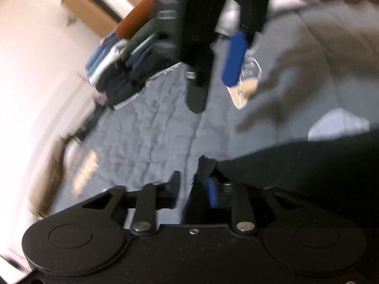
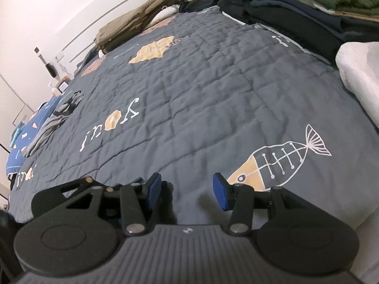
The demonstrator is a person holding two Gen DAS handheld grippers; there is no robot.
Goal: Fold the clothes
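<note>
My left gripper [image 1: 193, 184] is shut on a black garment [image 1: 308, 163], whose edge is pinched between the blue pads and which trails off to the right. The left wrist view is blurred. My right gripper [image 2: 187, 193] is open and empty, low over the grey quilt [image 2: 201, 82]; it also shows in the left wrist view [image 1: 215, 75], hanging above the quilt [image 1: 146, 137]. A stack of folded clothes [image 2: 296, 7] sits at the far right of the bed, also in the left wrist view [image 1: 123, 59].
A white pillow [image 2: 360, 75] lies at the right edge. An olive garment [image 2: 132, 23] lies at the far side of the bed. Grey clothes [image 2: 54, 120] and a blue quilt [image 2: 28, 130] lie at the left. White wall behind.
</note>
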